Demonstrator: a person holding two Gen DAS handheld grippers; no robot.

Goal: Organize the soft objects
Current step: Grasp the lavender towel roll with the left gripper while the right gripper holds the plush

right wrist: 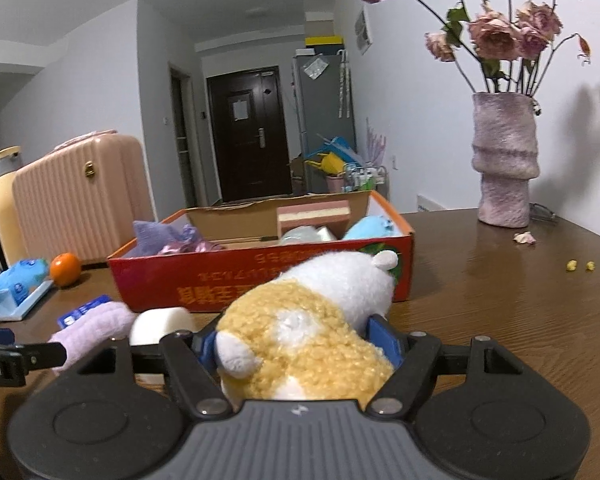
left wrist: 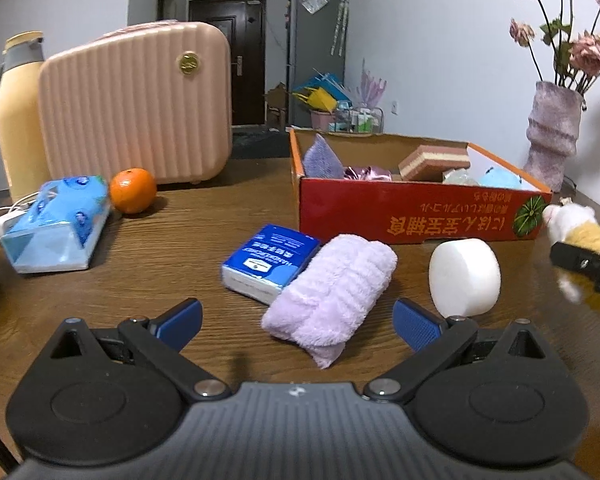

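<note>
On a dark wood table point(left wrist: 172, 240) in a white-walled room, the right gripper point(right wrist: 300, 344) clamps the plush toy point(right wrist: 308, 320) — the wide-open left gripper point(left wrist: 298, 320) faces the lilac towel point(left wrist: 332, 296).

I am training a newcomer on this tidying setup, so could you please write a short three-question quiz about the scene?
1. True or false: the right tongs are shut on the plush toy.
2. Which lies nearest in front of the open left tongs? A) orange B) lilac towel C) vase
3. Fill in: the blue plush already lies inside the red ____.

Key: 1 true; 2 B; 3 box.
</note>
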